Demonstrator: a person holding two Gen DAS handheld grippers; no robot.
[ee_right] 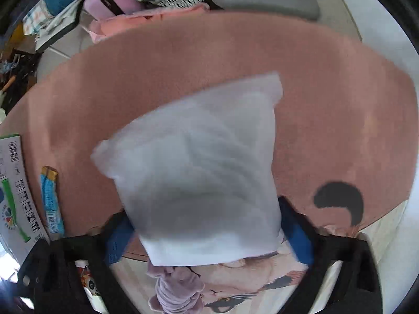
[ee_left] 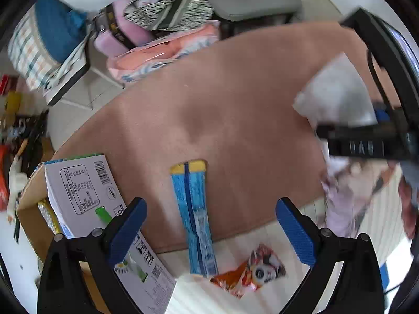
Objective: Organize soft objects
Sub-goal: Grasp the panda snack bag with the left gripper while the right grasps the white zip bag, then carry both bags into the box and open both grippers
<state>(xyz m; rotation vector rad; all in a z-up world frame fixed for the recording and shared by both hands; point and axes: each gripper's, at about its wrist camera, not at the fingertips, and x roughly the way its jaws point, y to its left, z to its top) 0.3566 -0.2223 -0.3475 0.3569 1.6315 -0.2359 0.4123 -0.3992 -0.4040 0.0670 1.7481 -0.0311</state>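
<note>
A white soft pillow [ee_right: 199, 172] is held between the blue pads of my right gripper [ee_right: 207, 230], lifted over the pink rug [ee_right: 327, 91]. It also shows in the left wrist view [ee_left: 337, 91], at the right, with the right gripper's black body [ee_left: 366, 141] by it. My left gripper [ee_left: 212, 233] is open and empty, low over the rug's near edge, above a blue snack pack [ee_left: 195, 214]. A lilac plush item [ee_right: 175, 290] lies below the pillow on a printed cushion [ee_right: 262, 280].
A white printed carton [ee_left: 86, 201] in a cardboard box sits left. An orange snack bag [ee_left: 251, 269] lies near the front. Folded pink and patterned textiles [ee_left: 162, 55] and a grey stool [ee_left: 251, 2] stand beyond the rug. A black mark [ee_right: 340, 198] shows on the rug.
</note>
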